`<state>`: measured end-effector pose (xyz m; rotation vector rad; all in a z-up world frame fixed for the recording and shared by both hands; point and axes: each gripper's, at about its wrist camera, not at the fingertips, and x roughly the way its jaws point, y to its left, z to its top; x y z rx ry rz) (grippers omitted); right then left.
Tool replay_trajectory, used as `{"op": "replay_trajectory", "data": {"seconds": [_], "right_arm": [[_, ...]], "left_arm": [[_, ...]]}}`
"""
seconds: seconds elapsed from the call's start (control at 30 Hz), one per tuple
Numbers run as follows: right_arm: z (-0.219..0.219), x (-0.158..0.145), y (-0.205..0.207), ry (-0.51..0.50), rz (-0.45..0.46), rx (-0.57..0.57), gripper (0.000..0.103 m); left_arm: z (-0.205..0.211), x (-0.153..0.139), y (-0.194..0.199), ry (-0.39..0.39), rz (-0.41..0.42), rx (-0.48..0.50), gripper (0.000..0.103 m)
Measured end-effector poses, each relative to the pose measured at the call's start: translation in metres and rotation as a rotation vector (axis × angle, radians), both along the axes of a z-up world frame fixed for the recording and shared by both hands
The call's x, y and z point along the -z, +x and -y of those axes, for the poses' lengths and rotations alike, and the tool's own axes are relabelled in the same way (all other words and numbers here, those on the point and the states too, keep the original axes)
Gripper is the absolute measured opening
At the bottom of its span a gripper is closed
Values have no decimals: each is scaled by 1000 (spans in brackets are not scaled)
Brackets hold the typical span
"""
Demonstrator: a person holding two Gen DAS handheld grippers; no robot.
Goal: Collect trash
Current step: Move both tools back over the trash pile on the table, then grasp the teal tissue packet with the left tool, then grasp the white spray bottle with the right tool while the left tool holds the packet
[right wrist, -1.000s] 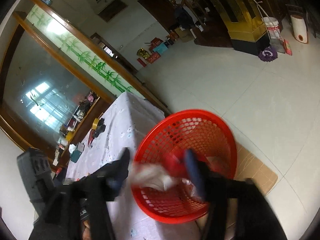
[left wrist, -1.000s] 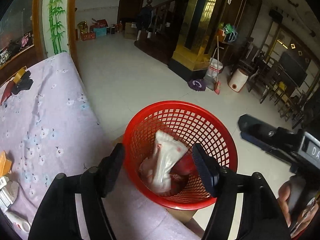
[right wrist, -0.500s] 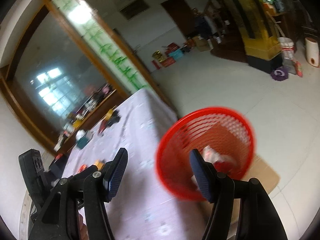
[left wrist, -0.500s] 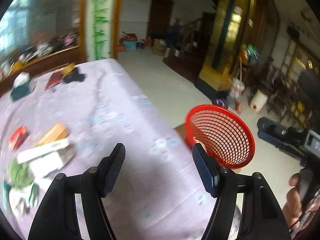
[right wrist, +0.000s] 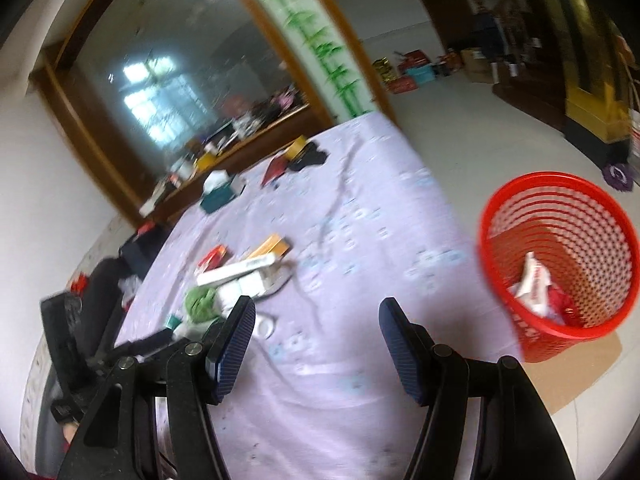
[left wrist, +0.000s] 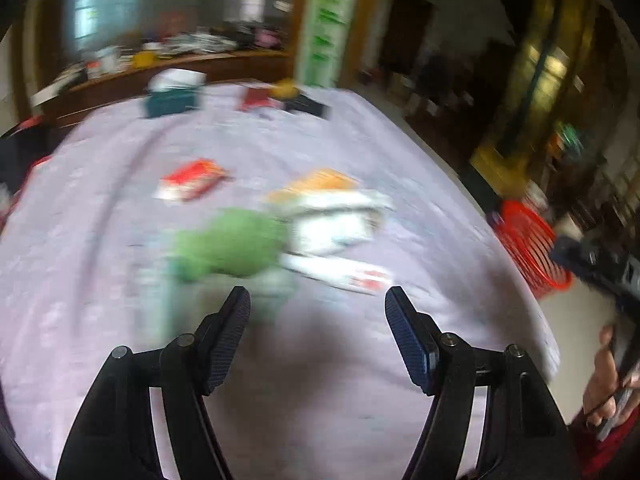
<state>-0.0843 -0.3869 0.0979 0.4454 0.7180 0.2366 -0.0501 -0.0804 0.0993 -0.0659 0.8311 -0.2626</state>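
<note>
A red mesh basket (right wrist: 560,256) stands on the floor beside the table and holds white and red wrappers (right wrist: 536,288); it also shows in the left wrist view (left wrist: 528,244). Trash lies in a blurred pile on the lilac tablecloth (left wrist: 320,380): a green crumpled wrapper (left wrist: 228,244), white boxes (left wrist: 332,220), an orange box (left wrist: 320,180), a red packet (left wrist: 192,180). My left gripper (left wrist: 318,312) is open and empty just short of the pile. My right gripper (right wrist: 316,320) is open and empty over the table, the basket to its right.
A teal tissue box (right wrist: 218,196), a dark red item (right wrist: 274,168) and a black item (right wrist: 308,158) lie at the table's far end. A cardboard sheet (right wrist: 580,376) lies under the basket. A wooden sideboard (left wrist: 160,76) stands behind the table.
Both grippers have swung left, away from the basket and over the table. The right gripper let a wrapper go into the basket and is now empty.
</note>
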Motion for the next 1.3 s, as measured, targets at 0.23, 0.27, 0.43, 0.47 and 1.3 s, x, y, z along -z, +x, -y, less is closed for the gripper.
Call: {"op": "replay_trajectory", "data": {"seconds": [0.23, 0.27, 0.43, 0.47, 1.3], "right_arm": [[-45, 2, 13, -40, -18, -74, 70], [-50, 3, 16, -49, -24, -83, 70], [-67, 9, 22, -75, -50, -113, 70], [-69, 10, 23, -81, -55, -118, 70], [-152, 76, 133, -201, -236, -379, 62]], "left_arm": [[-82, 26, 28, 15, -78, -176, 68], [-85, 31, 32, -8, -99, -172, 68], [-92, 54, 45, -10, -150, -171, 45], [-93, 57, 47, -19, -160, -173, 39], [-115, 55, 37, -94, -128, -148, 26]]}}
